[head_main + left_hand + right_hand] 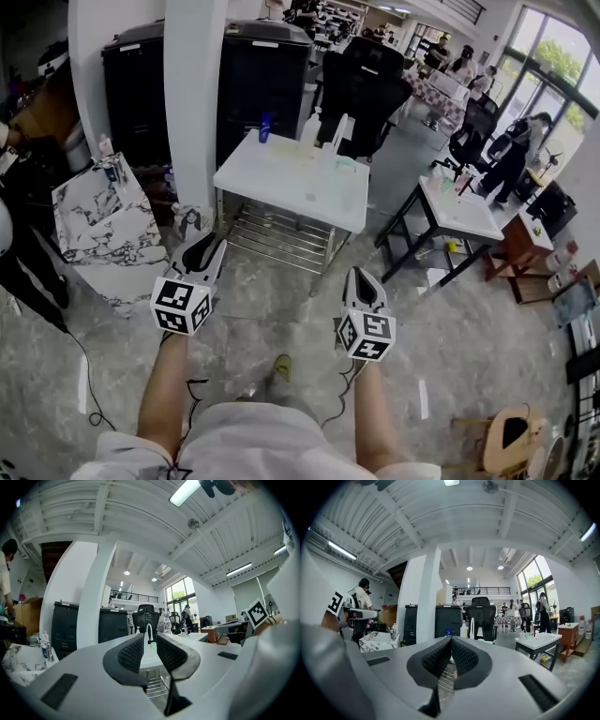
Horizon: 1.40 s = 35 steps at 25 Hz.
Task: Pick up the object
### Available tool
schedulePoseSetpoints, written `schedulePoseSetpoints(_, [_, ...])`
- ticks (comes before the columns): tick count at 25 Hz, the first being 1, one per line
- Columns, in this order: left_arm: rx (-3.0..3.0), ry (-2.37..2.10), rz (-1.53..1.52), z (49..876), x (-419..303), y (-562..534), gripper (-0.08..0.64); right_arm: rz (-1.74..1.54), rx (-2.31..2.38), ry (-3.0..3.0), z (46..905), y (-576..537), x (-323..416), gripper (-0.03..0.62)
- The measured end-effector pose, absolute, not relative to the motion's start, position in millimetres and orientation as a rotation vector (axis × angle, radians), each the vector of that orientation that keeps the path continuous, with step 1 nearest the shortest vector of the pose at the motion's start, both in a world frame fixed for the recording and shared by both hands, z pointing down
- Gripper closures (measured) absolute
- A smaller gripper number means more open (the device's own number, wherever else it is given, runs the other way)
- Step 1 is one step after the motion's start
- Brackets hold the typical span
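A white table (281, 178) stands ahead on the marble floor. On its far edge are a small blue bottle (266, 127), a white pump bottle (310, 127) and a white arched piece (339, 133), with a pale green cup (345, 162) nearby. Both grippers hang over the floor short of the table, touching nothing. My left gripper (204, 246) is open by a narrow gap; the table (149, 654) shows between its pads (131, 653). My right gripper (360, 277) is shut with nothing in it, its pads (464, 658) meeting at the tips. The blue bottle (448, 632) shows just above them.
A white pillar (192, 103) and black cabinets (141, 84) stand behind the table, with a marble-patterned box (98, 220) at left. A black office chair (361, 84) is behind, a second white table (459, 208) to the right, a wooden stool (511, 439) at bottom right. A cable (84, 375) lies on the floor.
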<state>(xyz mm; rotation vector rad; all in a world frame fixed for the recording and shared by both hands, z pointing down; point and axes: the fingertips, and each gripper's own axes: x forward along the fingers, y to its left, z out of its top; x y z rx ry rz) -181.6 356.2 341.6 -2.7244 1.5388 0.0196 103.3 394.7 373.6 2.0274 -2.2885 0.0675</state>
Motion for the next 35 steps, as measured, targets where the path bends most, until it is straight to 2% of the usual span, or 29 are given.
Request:
schedulePoseSetpoints(13, [-2.729, 1.538, -0.020, 356, -173, 283, 0.476, 0.103, 2.004, -2.309, 393, 317, 106, 0.583])
schedulePoseSetpoints(35, [-2.687, 1.581, -0.097, 355, -79, 8, 0.476, 0.187, 1.911, -2.393, 409, 24, 191, 0.583])
